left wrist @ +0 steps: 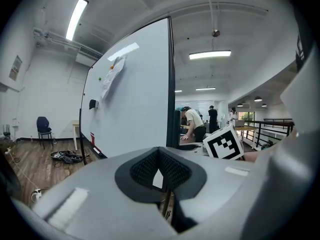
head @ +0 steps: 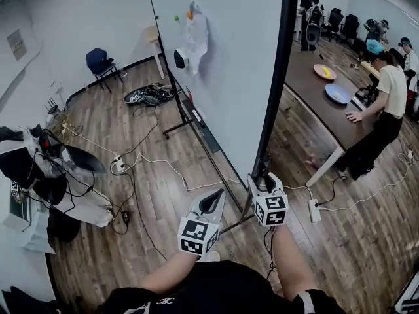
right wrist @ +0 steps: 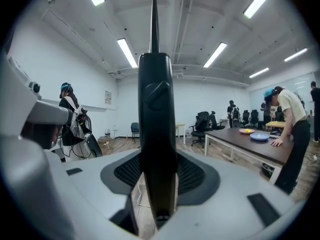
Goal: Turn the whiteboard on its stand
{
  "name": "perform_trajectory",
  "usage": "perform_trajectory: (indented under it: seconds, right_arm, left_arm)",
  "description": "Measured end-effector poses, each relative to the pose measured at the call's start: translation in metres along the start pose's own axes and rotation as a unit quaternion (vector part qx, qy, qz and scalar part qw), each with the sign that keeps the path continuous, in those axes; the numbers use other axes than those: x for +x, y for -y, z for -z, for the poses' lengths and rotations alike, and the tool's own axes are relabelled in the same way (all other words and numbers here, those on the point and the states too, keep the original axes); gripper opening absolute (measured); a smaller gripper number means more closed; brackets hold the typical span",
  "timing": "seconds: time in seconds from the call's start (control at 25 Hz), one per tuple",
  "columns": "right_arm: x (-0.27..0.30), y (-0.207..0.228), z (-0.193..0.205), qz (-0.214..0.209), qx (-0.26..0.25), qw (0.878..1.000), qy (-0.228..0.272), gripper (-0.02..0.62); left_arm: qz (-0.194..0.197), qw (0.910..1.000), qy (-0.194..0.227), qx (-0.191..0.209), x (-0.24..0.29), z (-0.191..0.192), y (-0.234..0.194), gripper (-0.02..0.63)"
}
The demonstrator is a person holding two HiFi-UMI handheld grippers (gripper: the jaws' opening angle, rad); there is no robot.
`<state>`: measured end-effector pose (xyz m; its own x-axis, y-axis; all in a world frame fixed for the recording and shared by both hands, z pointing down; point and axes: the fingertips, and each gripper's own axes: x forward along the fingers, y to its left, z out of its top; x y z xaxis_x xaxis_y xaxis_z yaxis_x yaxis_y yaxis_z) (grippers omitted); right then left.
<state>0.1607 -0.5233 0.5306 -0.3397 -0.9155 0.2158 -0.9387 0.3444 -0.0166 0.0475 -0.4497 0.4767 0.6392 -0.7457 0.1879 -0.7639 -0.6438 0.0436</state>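
legible text: none | wall notice point(head: 16, 43): print too small to read

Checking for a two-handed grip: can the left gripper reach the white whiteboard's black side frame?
Probably yes: the left gripper sits just beside the black side frame that the right gripper holds, with nothing between them.

Both forearms reached forward from the body, the left arm point(head: 165, 275) angled inward and the right arm point(head: 292, 261) nearly straight ahead. The left gripper point(head: 216, 196) pointed ahead, a little below level, with its jaws drawn together and nothing between them. Just beside it, the right gripper point(head: 263, 175) pointed the same way, its jaws closed on the board's point(right wrist: 156, 109) dark edge.
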Motion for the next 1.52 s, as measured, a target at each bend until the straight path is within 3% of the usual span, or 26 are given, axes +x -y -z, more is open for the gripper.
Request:
perform_trajectory:
  seconds: [0.36, 1.52]
  right_arm:
    - [0.002, -0.002, 0.002, 0.003, -0.006, 1.0, -0.006, 0.201]
    - [-0.057, -0.014, 0.011, -0.002, -0.015, 1.0, -0.005, 0.199]
  left_arm:
    - [-0.017, 0.9998, -0.002, -0.007, -0.005, 0.006, -0.002, 0.009]
    - [-0.037, 0.9989, -0.018, -0.022, -0.032, 0.032, 0.066, 0.009]
